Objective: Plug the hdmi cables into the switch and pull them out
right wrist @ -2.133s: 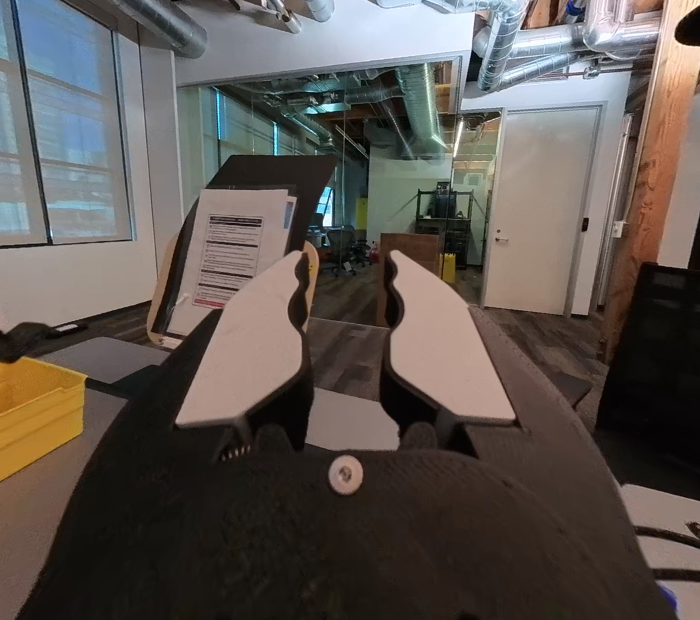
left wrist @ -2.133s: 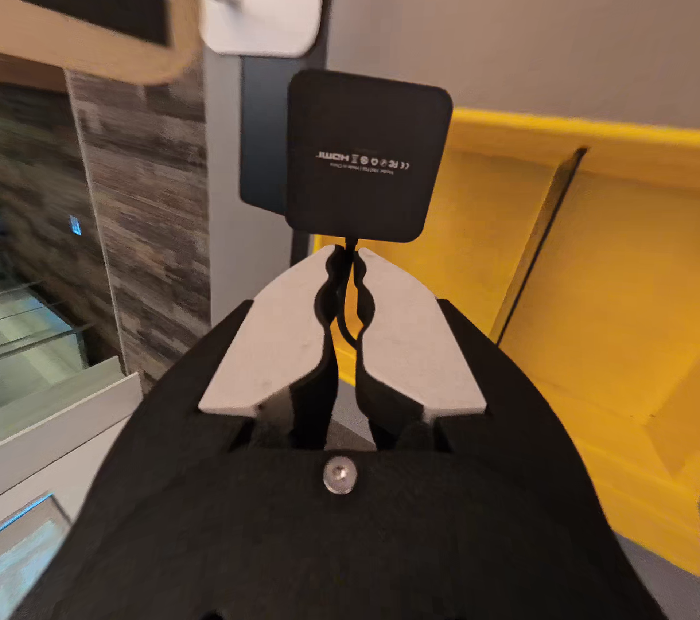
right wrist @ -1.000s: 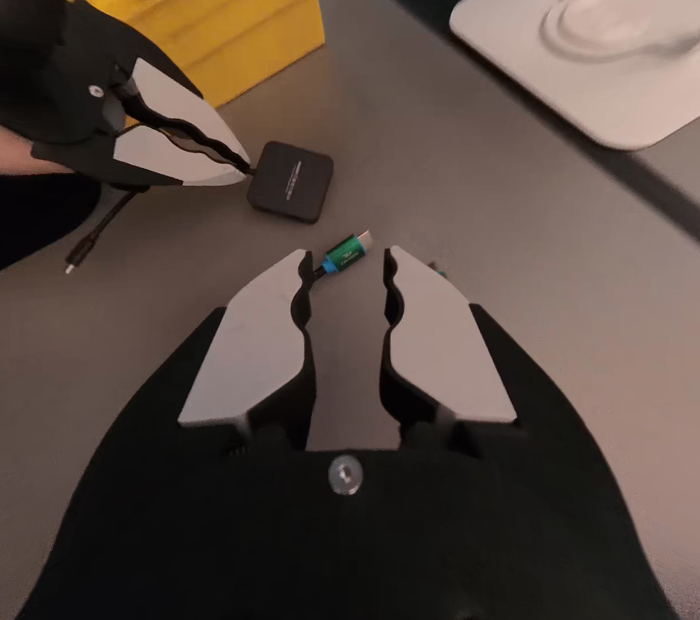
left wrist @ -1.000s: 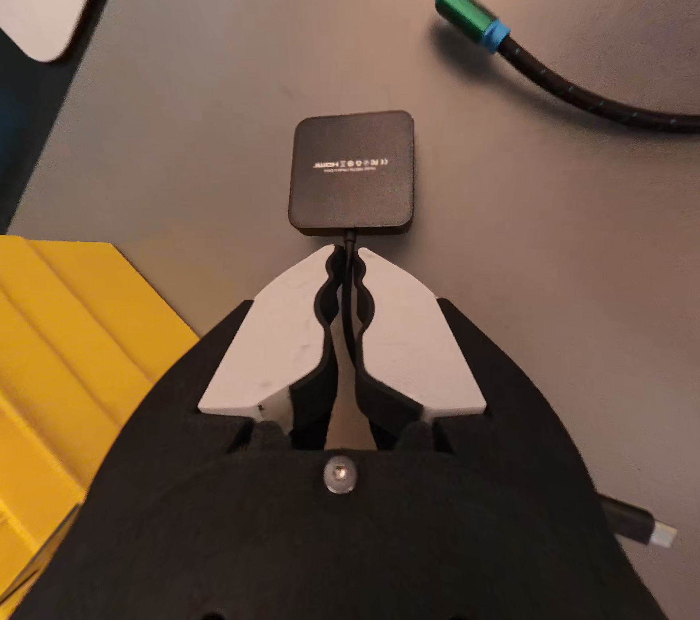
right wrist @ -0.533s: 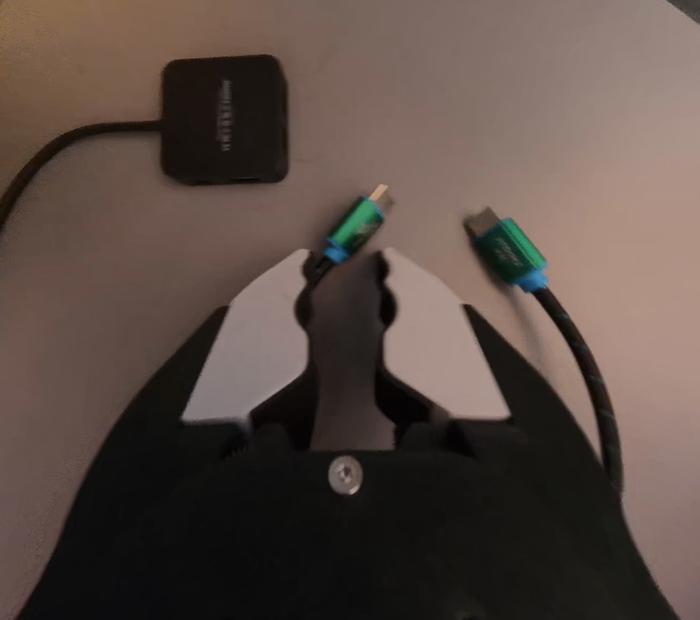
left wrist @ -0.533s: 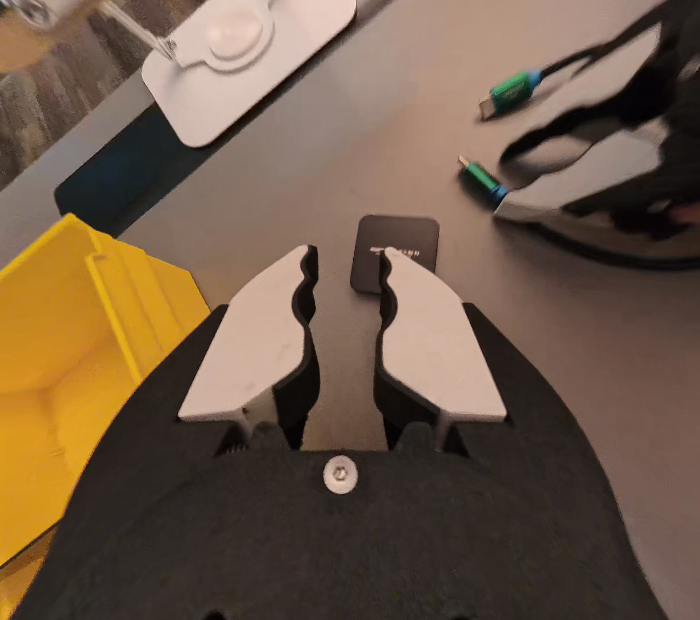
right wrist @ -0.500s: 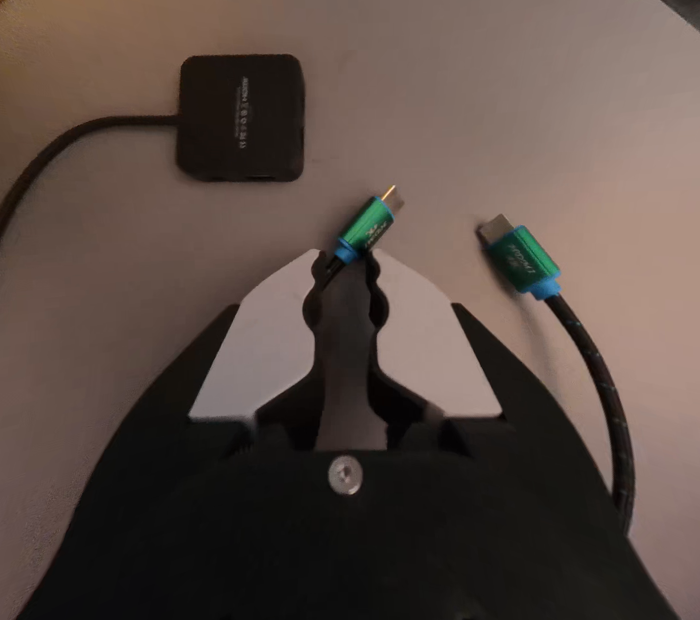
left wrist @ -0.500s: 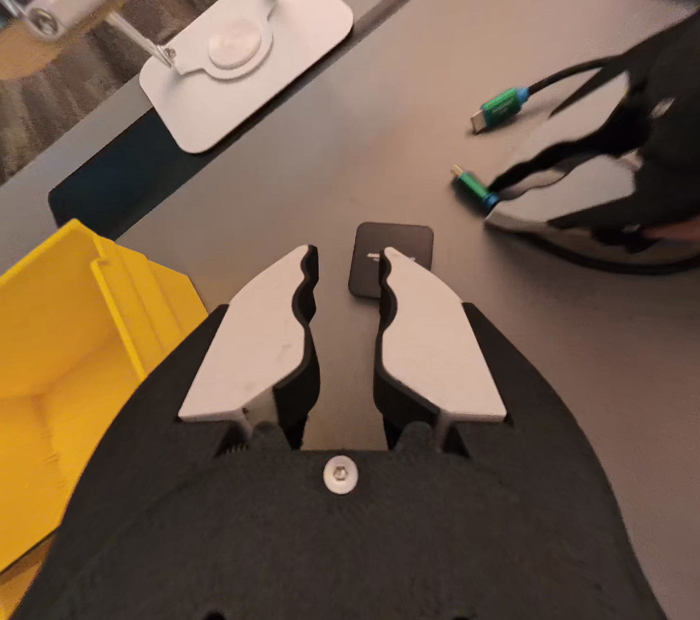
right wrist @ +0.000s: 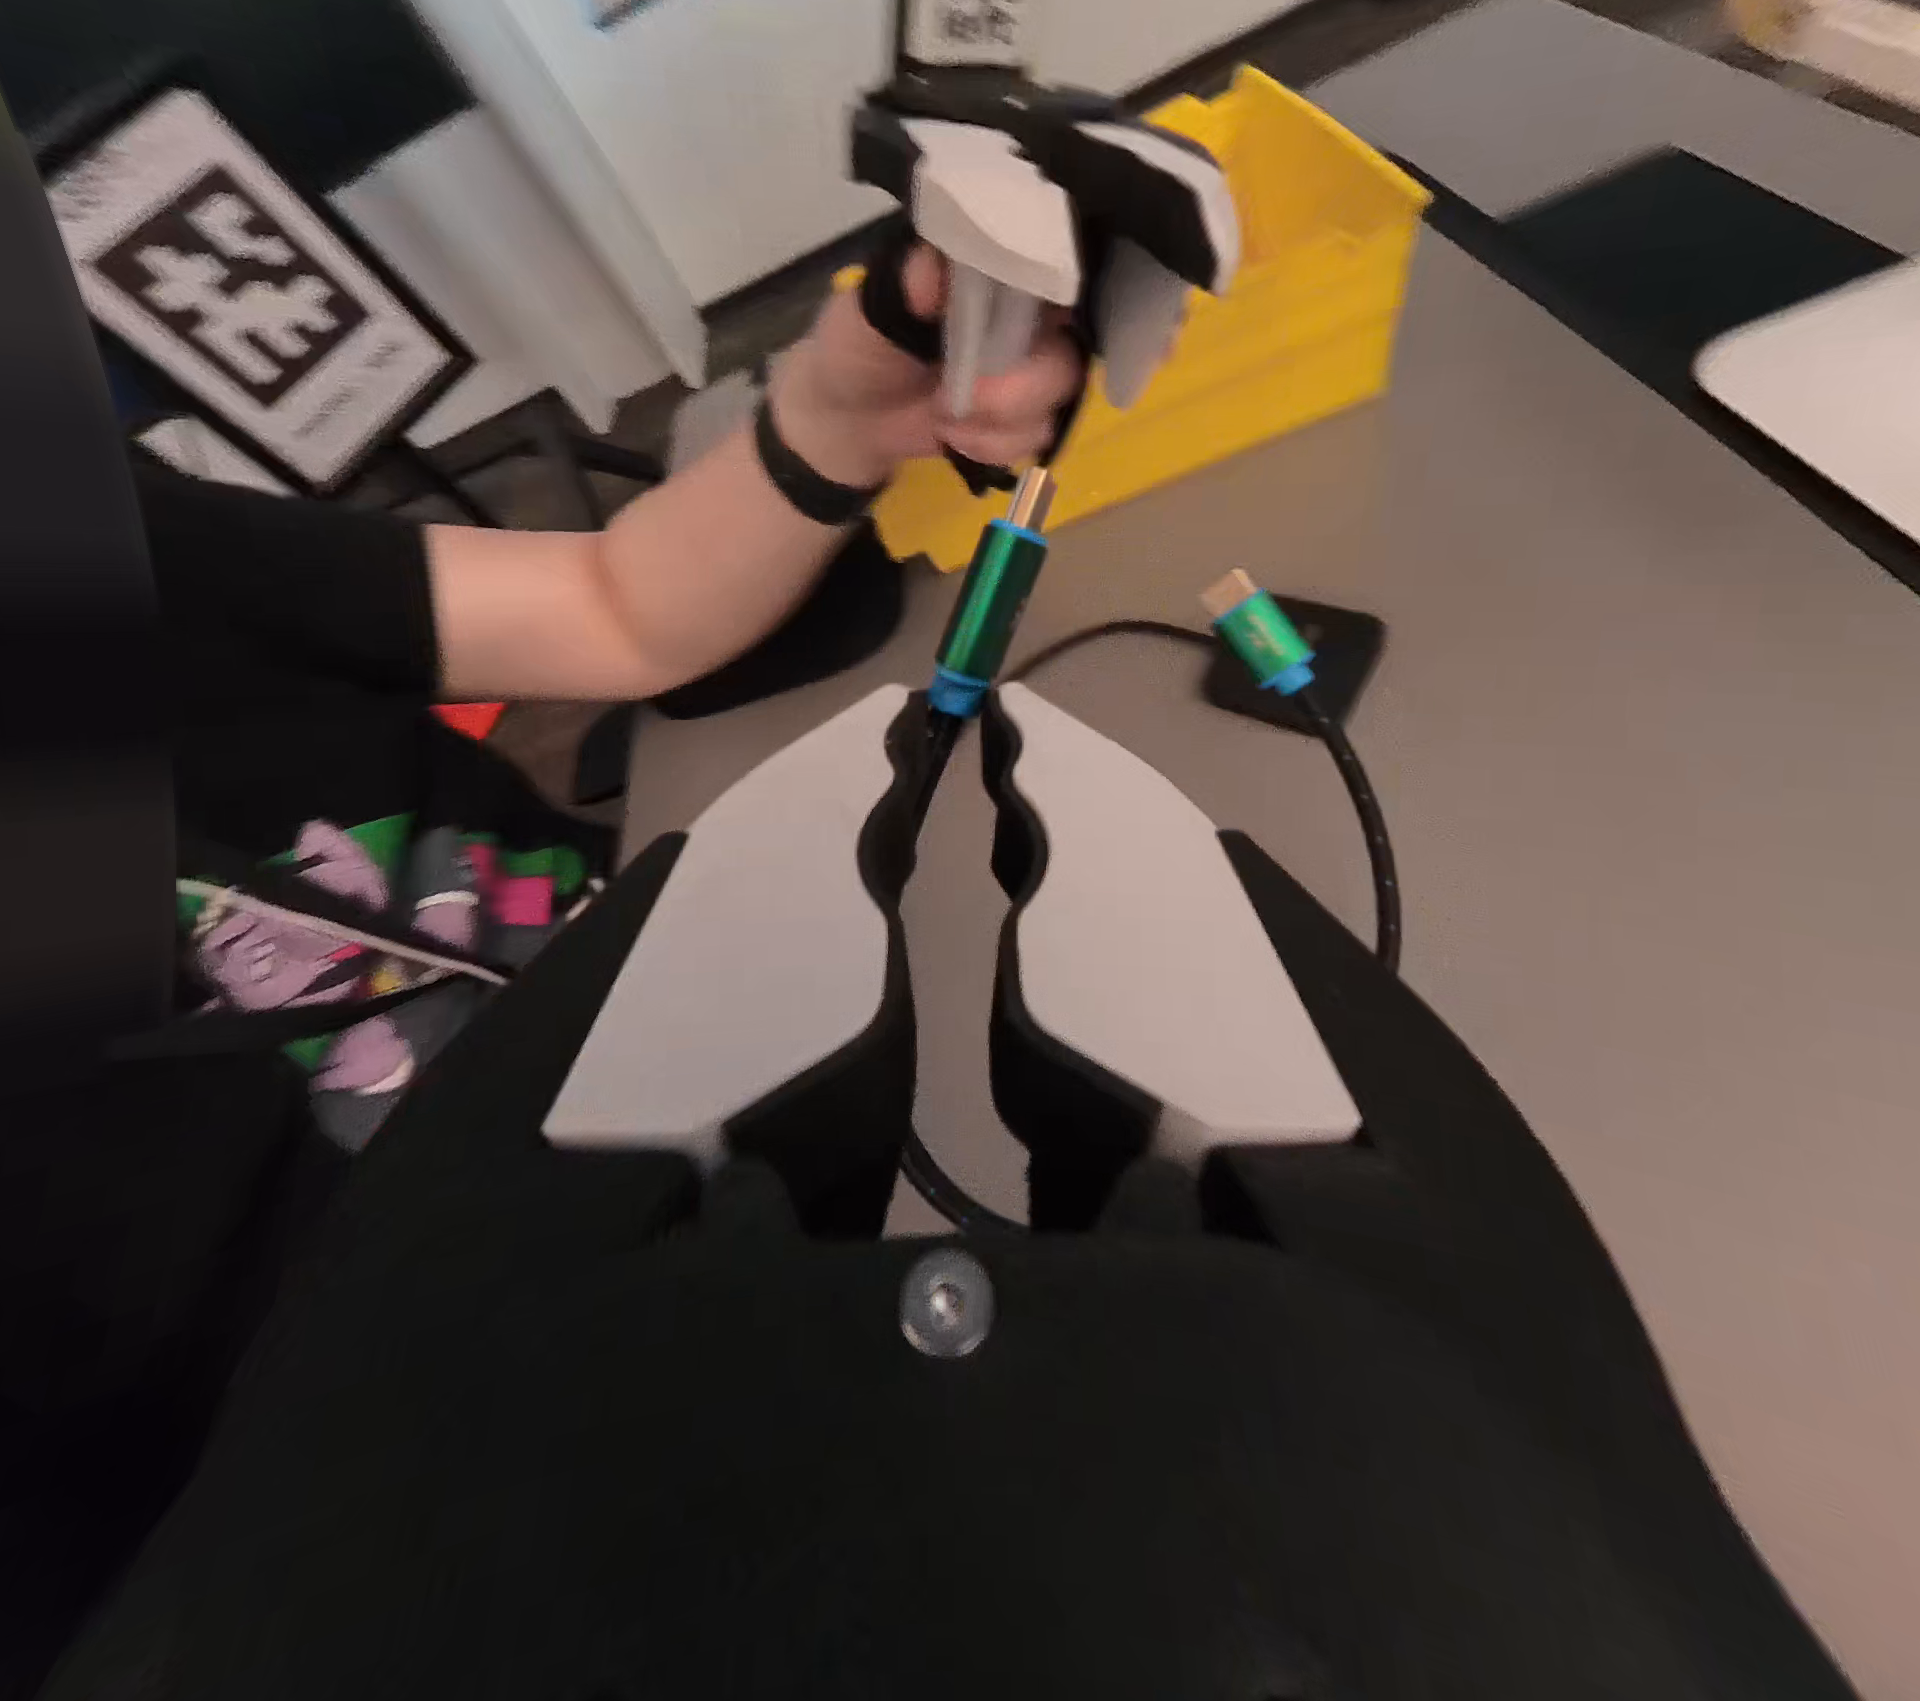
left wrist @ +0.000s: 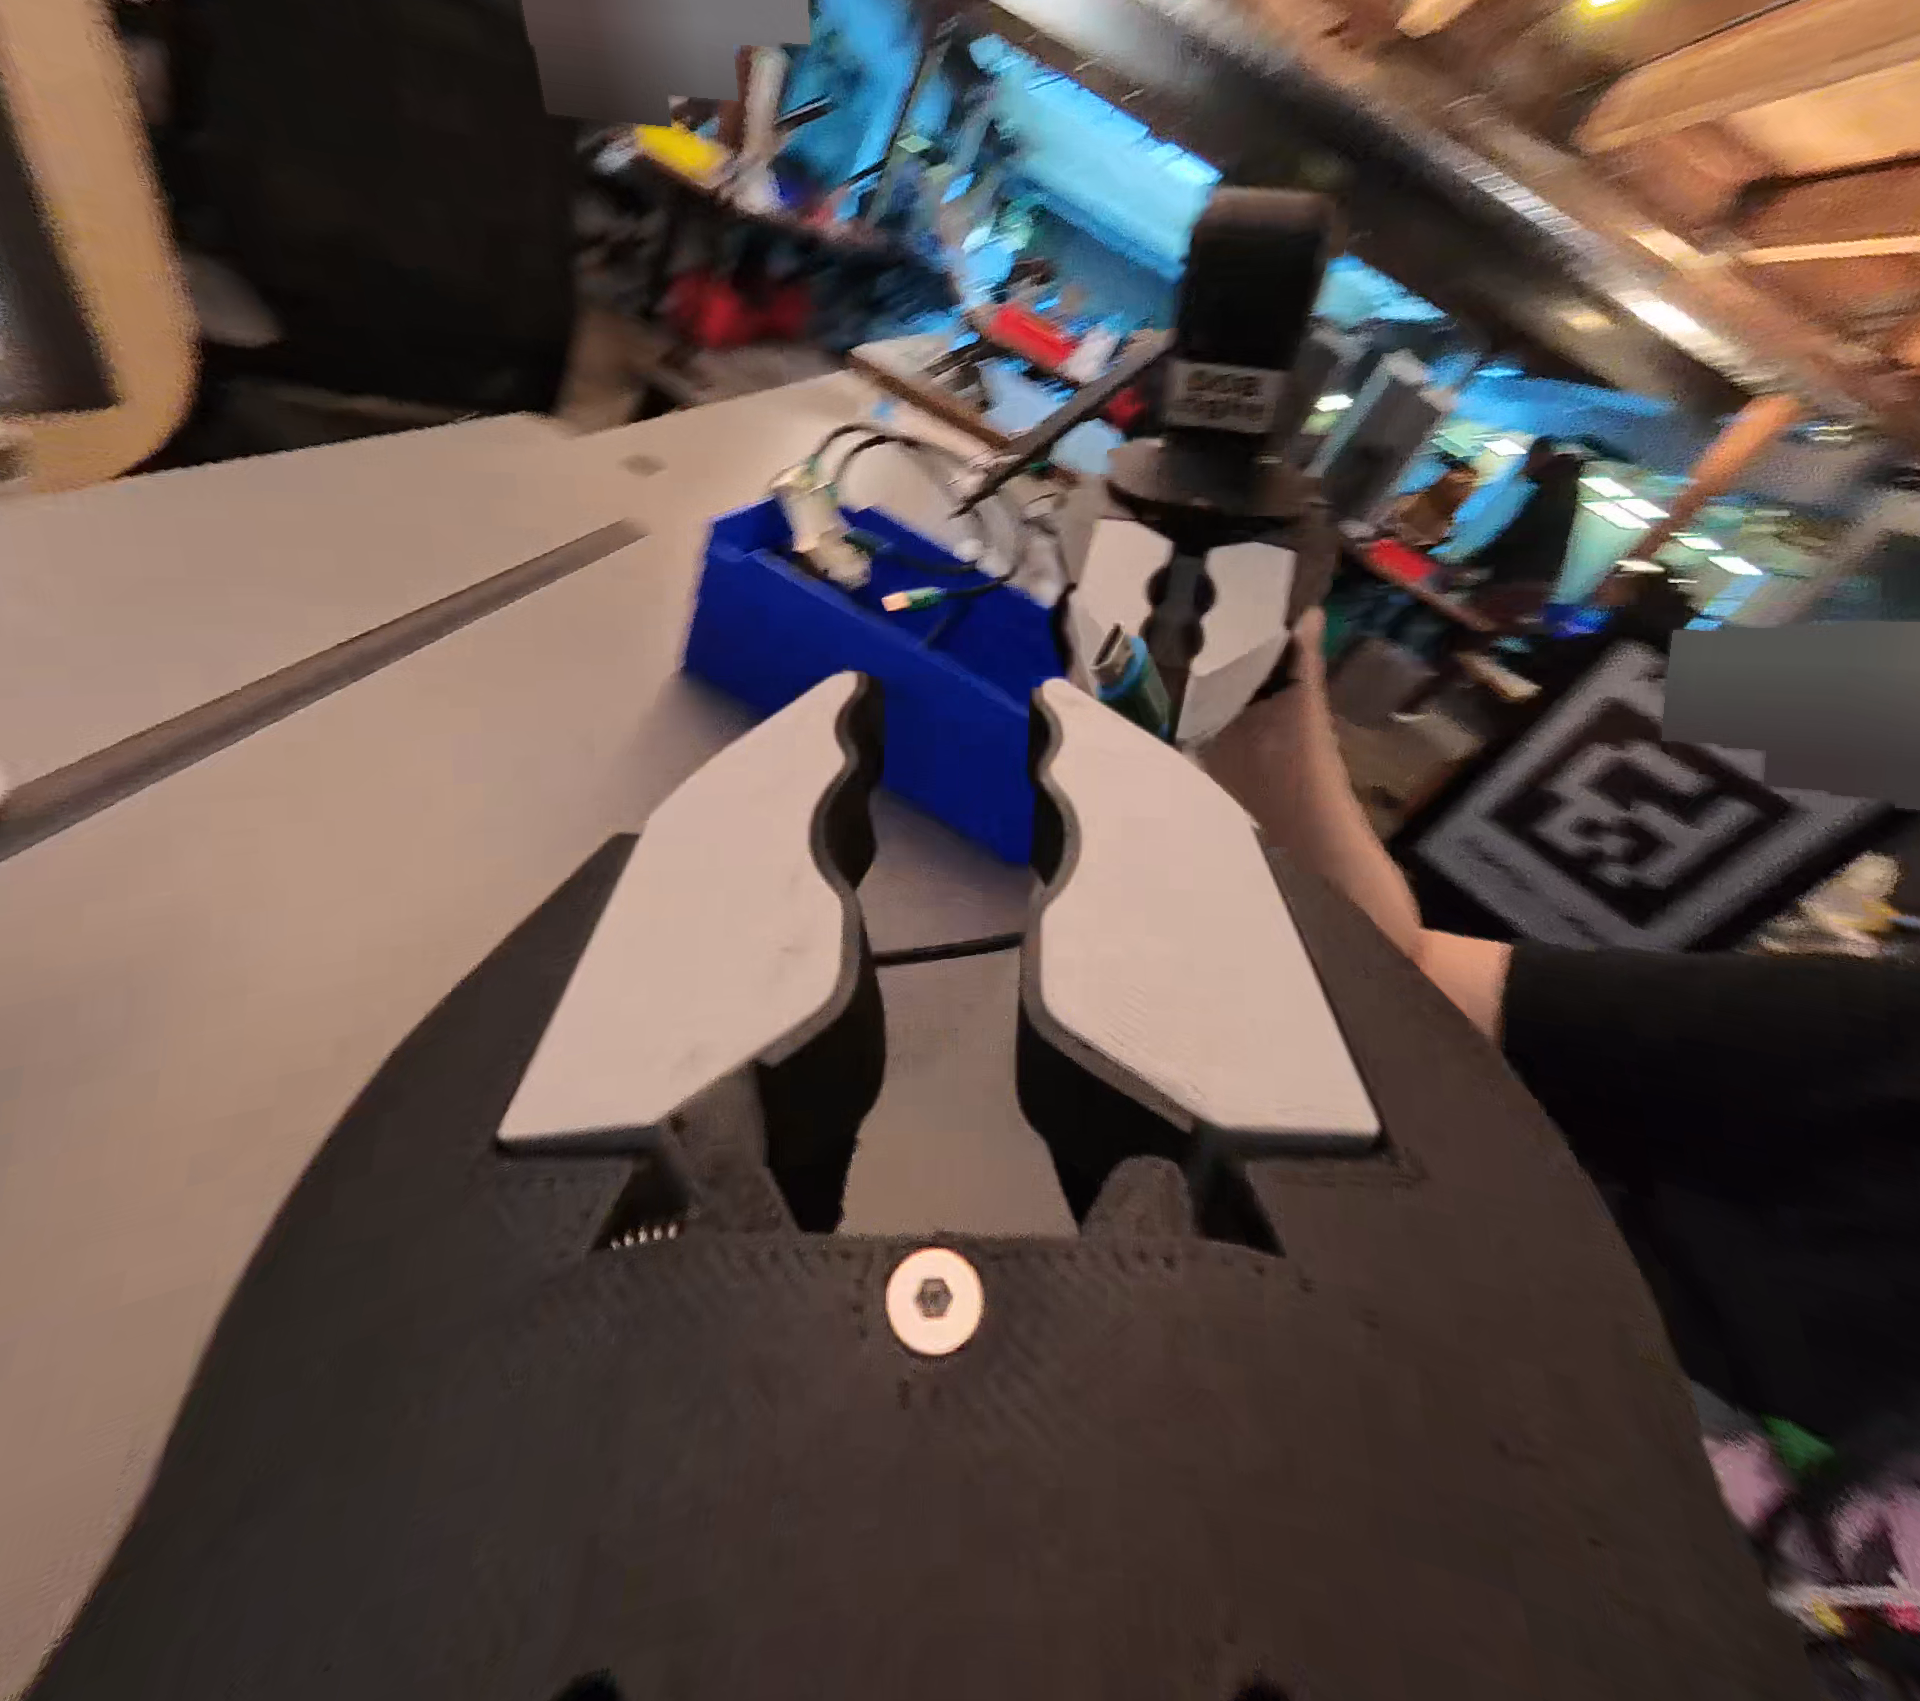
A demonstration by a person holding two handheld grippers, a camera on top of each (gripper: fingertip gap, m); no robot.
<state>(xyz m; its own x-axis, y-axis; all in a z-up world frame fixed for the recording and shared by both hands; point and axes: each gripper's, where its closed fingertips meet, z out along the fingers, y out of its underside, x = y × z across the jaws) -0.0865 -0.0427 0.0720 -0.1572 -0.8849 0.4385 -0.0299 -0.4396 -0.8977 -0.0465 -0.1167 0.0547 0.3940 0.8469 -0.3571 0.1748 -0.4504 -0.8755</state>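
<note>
My right gripper [right wrist: 956,706] is shut on the braided cable just behind a green HDMI plug [right wrist: 992,602] and holds it lifted, plug pointing away. A second green HDMI plug [right wrist: 1262,628] lies in front of the black switch [right wrist: 1345,643] on the grey table; I cannot tell whether they touch. The switch's thin cable [right wrist: 1091,638] curves off to the left. My left gripper [left wrist: 951,695] is open and empty, raised above the table. It also shows in the right wrist view [right wrist: 1070,321], held up in a hand. The right gripper [left wrist: 1195,612] shows far off with its plug [left wrist: 1127,675].
A yellow bin [right wrist: 1320,301] stands at the table's far left edge. A blue bin [left wrist: 883,664] with several loose cables stands ahead of the left gripper. A white stand base [right wrist: 1829,404] is at the right. A person's forearm [right wrist: 623,591] reaches over the table edge.
My left gripper let go of the switch's cable, opened and rose well above the table. My right gripper closed on the HDMI cable behind the plug and lifted it.
</note>
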